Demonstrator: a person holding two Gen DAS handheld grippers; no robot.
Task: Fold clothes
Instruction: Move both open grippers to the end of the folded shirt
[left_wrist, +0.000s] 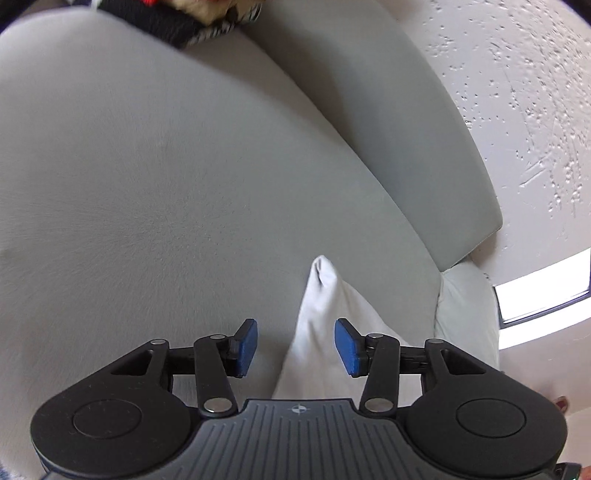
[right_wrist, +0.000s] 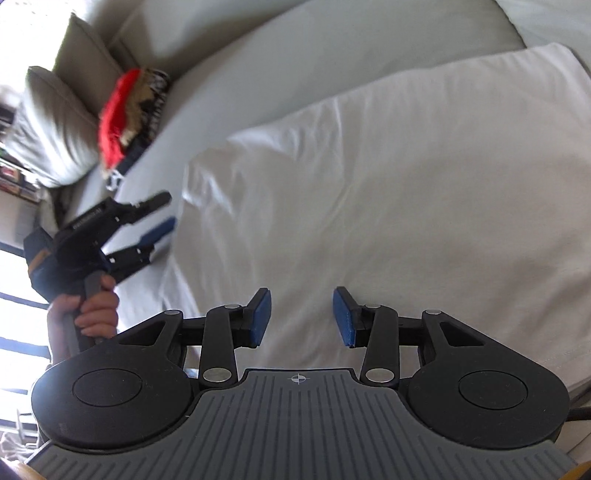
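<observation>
I am working over the grey sofa seat, which is carrying everything here, and the white garment is lying spread across it, taking up most of the seat in my right wrist view. Its long axis is running from the near left, by the seat's front edge, away to the far right toward the back cushion, and it is looking as though it is already doubled over once, with a smooth folded edge at the far right corner. My right gripper is hanging directly over the near part of that cloth, pointing steeply down, its blue pads standing apart with nothing between them and not pressing on anything. My left gripper is sitting at the garment's left edge; in its own view a narrow peak of white fabric is rising up between its pads, but the pads are standing clear of the cloth on both sides, so I am holding nothing there either. My left hand is showing on the handle beside that edge. I am judging that the right gripper is the nearer one to the bulk of the cloth, while the left is better placed for the left-hand corner, so the next fold probably depends on each taking its own side of the near edge. A pile of red and dark clothes is waiting well apart, at the far left end of the seat.
</observation>
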